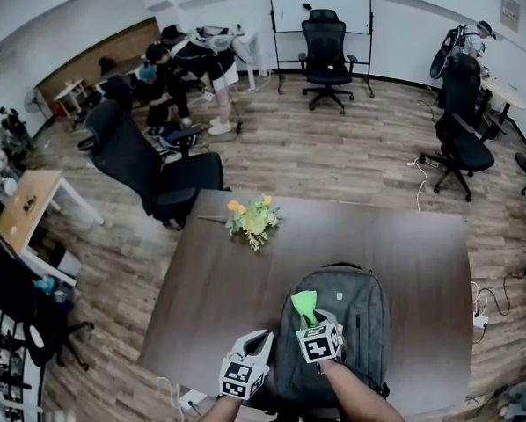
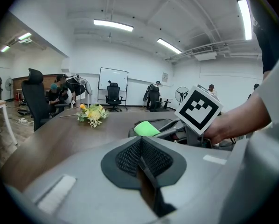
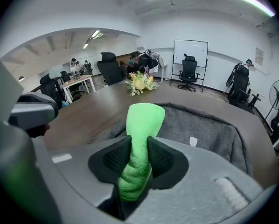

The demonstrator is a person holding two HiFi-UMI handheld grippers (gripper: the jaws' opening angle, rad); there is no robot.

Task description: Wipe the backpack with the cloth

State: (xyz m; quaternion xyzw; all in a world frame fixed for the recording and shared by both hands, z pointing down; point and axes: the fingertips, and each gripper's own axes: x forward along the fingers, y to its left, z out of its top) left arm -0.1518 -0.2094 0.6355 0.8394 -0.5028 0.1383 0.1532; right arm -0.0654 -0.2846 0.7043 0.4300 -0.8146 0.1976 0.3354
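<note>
1. The right tongs [image 3: 138, 155] were clamped on a bright green cloth [image 3: 144, 120]. Its twisted middle was pinched between the pads, and a loose flap stood out beyond the tips.
2. The left tongs [image 2: 142, 155] were pressed together with nothing between them. In the head view they sat at the lower centre, just left of the pack.
3. The grey backpack [image 1: 351, 323] lay flat on the brown tabletop [image 1: 219, 280], at the lower centre-right of the head view. Its near end was beneath the right tongs, and the cloth's flap hung over the pack's left part. Whether the flap touched the fabric could not be told.
4. The step in hand seemed to be bringing the cloth down for a wiping stroke. Done well, the flap, not the hard tips, would lie flat on the fabric. It would then travel in long, overlapping passes under a firm pinch. The left tongs might steady the pack's edge against sliding.
5. A bunch of yellow flowers [image 1: 252, 221] stood further up the frame, well apart.
</note>
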